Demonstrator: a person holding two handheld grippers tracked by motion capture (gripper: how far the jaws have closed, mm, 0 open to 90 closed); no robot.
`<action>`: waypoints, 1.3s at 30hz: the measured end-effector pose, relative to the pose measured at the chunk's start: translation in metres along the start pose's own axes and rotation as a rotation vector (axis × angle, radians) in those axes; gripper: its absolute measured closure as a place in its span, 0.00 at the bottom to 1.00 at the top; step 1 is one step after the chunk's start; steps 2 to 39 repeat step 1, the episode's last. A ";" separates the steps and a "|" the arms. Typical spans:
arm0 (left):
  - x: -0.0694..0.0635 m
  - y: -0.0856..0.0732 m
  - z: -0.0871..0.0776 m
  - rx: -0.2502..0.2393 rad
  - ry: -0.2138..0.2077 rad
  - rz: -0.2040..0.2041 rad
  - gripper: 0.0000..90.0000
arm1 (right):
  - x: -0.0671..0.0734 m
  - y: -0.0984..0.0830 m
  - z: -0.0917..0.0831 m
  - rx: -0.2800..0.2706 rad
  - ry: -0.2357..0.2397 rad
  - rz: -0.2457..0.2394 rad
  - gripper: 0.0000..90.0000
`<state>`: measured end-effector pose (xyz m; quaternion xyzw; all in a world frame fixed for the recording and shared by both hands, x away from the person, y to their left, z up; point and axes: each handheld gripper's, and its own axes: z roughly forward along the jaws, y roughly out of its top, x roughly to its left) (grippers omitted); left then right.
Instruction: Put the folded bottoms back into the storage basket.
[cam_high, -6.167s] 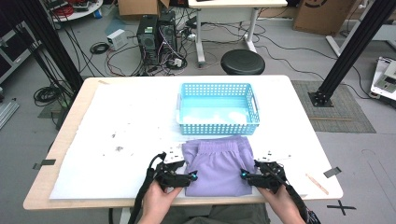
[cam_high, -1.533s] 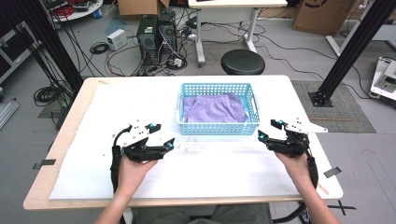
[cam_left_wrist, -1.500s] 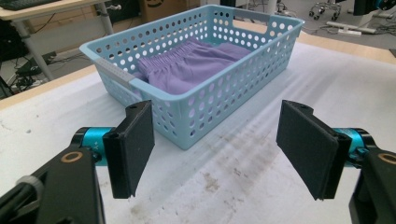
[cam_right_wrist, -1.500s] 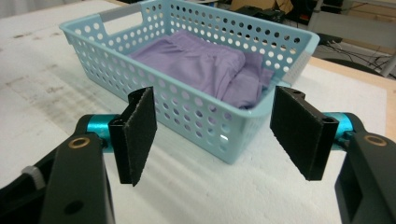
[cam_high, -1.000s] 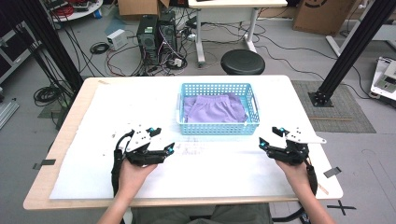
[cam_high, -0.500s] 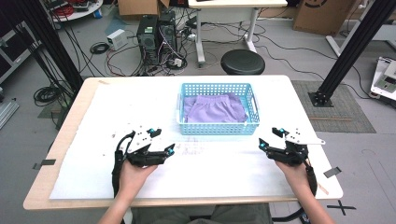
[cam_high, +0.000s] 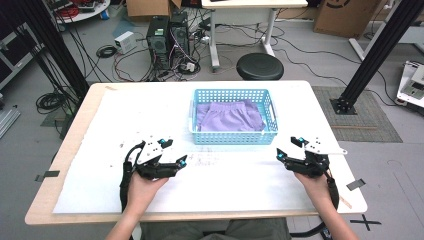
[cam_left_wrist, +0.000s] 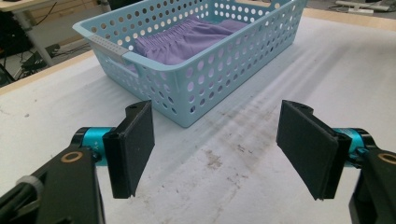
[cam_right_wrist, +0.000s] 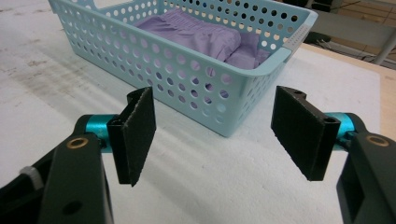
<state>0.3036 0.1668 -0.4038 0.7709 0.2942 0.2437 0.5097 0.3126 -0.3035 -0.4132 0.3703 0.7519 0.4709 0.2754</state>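
**Folded purple garment lies in the blue basket, both claws spread and empty**

The purple garment (cam_high: 230, 116) lies folded inside the light blue perforated basket (cam_high: 232, 137), which stands on the white sheet (cam_high: 240, 175) that covers the table (cam_high: 85, 107), on the far half and a little right of the middle. In the left gripper view the garment's gathered waistband shows above the basket's near wall, and the cloth shows through the holes in that wall.

The left claw (cam_high: 172, 152) is held in the person's left hand (cam_high: 142, 187) over the near left part of the sheet, near the basket's near left corner but apart from it. Its jaws stand wide apart with nothing between them; in the left gripper view the bare, faintly stained sheet shows through the gap.

The right claw (cam_high: 290, 148) is held in the right hand (cam_high: 315, 185) over the near right part of the sheet, near the basket's near right corner and not touching it. Its jaws are also spread wide and grip nothing; the right gripper view looks between them at the basket's corner and the garment within.

Behind the table, on the floor, stand a round black stool (cam_high: 259, 65), computer towers (cam_high: 167, 35) and loose cables.
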 end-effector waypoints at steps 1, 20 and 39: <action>0.001 0.000 0.000 0.004 0.004 0.000 0.31 | 0.000 0.000 0.000 0.003 0.000 -0.001 0.34; 0.001 0.000 0.000 0.004 0.004 0.000 0.31 | 0.000 0.000 0.000 0.003 0.000 -0.001 0.34; 0.001 0.000 0.000 0.004 0.004 0.000 0.31 | 0.000 0.000 0.000 0.003 0.000 -0.001 0.34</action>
